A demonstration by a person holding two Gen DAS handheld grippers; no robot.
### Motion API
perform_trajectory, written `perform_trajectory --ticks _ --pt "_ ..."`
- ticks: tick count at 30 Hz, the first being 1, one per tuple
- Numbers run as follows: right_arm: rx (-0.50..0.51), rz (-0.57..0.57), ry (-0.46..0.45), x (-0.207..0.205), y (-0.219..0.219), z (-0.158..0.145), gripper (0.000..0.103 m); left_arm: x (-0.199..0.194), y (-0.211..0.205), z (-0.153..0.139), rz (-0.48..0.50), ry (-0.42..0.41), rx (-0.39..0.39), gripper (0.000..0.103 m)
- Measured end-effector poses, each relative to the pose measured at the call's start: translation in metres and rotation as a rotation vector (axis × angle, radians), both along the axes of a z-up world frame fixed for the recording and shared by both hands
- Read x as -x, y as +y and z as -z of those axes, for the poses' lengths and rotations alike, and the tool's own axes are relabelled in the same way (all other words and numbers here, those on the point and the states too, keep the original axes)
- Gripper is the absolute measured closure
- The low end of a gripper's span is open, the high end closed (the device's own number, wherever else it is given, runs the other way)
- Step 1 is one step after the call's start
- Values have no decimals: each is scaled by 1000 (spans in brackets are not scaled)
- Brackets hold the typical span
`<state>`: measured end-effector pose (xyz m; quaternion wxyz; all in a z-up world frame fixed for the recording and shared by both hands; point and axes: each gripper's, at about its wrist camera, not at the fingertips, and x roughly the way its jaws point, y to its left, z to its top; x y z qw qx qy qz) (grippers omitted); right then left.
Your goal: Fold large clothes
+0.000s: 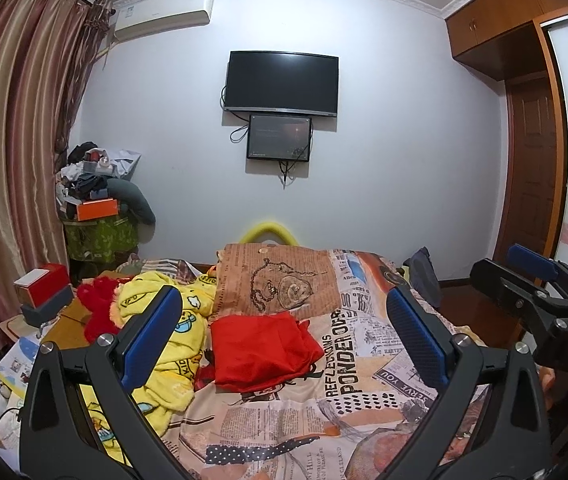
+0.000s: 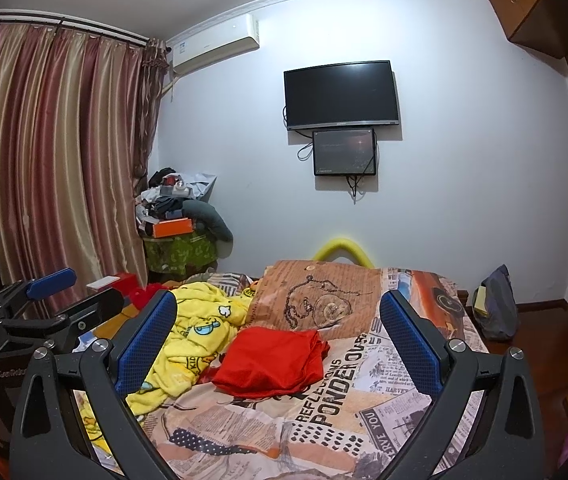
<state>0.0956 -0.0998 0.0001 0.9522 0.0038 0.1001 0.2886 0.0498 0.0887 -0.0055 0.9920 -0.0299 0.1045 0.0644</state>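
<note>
Lying folded on the bed (image 1: 363, 420): red garment (image 1: 262, 350), mid-quilt, just below the brown pillow (image 1: 280, 280). Beside the garment, toward the curtain (image 1: 12, 120): yellow robe (image 1: 164, 320), crumpled, touching its edge. Left gripper (image 1: 284, 320): fingers spread wide, empty, held above the bed with the garment between its blue pads (image 1: 152, 336). Right gripper (image 2: 278, 324): fingers likewise apart, empty, framing the garment from above. Beyond the bed on the wall: TV (image 2: 339, 94).
</note>
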Motion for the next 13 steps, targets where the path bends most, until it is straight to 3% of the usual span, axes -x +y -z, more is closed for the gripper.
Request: perform_trajectory --ticks 13 --pt "-17 12 16 -1 -4 2 2 0 0 0 12 -1 1 0"
